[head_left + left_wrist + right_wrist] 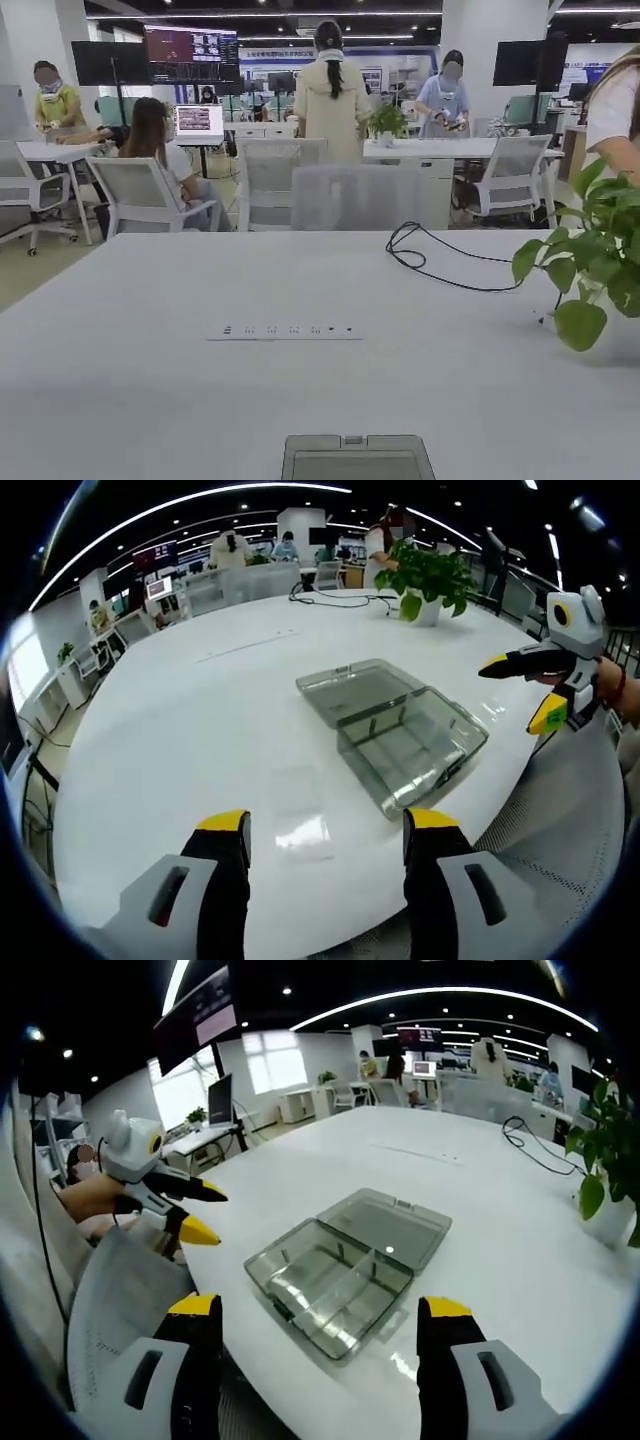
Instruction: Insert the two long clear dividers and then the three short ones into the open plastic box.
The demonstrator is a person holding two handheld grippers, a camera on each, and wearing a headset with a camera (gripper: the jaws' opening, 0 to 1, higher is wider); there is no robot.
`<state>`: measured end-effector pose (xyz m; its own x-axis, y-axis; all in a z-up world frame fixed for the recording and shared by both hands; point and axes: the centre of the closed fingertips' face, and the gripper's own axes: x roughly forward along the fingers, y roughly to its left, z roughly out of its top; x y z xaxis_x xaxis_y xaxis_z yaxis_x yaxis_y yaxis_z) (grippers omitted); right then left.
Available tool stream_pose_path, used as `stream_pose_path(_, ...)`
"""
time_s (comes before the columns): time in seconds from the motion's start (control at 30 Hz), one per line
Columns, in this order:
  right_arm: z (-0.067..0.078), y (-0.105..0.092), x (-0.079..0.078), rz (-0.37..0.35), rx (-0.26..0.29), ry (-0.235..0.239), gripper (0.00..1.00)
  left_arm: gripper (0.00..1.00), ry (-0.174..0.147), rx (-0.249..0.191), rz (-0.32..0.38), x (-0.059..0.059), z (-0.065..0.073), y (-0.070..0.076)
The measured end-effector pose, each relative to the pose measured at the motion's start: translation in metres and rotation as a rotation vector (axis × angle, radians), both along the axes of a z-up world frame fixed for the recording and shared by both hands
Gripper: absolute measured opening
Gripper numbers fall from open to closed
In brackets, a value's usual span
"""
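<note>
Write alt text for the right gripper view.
An open clear plastic box lies on the white table, lid flat beside it, ahead of the right gripper, jaws apart. The left gripper hovers at left; a potted plant stands right.

Open-plan office: white desks, swivel chairs, wall screens.

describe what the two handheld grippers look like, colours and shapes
Both look alike: the left gripper and the right gripper each have two black jaws capped in yellow, on pale grey housings with dark slots. In the left gripper view the right gripper's jaws taper to pointed yellow tips, one with a green mark. Light grey fabric nearby looks like the person's clothing.
</note>
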<state>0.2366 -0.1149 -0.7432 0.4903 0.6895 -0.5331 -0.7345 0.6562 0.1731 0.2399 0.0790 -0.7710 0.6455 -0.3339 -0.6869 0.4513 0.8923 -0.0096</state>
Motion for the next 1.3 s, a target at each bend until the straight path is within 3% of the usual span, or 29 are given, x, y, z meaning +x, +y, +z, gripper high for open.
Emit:
stream_pose_path(0.3,0.004,0.001,-0.001,0.026,0.008,-0.044,0.81,0.52,0.07,0.028,0.028,0.007,-0.022,0.007)
stream_pose_path(0.47,0.0,0.001,-0.001,0.026,-0.008,-0.039,0.81,0.47,0.098,0.085,0.02,0.009,-0.036,0.012)
stream_pose_path(0.6,-0.004,0.002,-0.001,0.016,-0.002,-0.019,0.81,0.42,0.116,0.071,0.04,0.013,-0.042,0.014)
stream_pose_path(0.8,-0.007,0.001,0.002,0.008,-0.006,-0.003,0.8,0.41,0.141,0.085,0.054,0.017,-0.054,0.017)
stream_pose_path(1.07,-0.007,0.002,0.007,-0.003,0.001,0.001,0.79,0.36,0.192,0.107,0.067,0.015,-0.068,0.021)
stream_pose_path(1.3,-0.009,0.004,0.009,-0.004,0.005,0.009,0.78,0.36,0.208,0.098,0.073,0.013,-0.072,0.02)
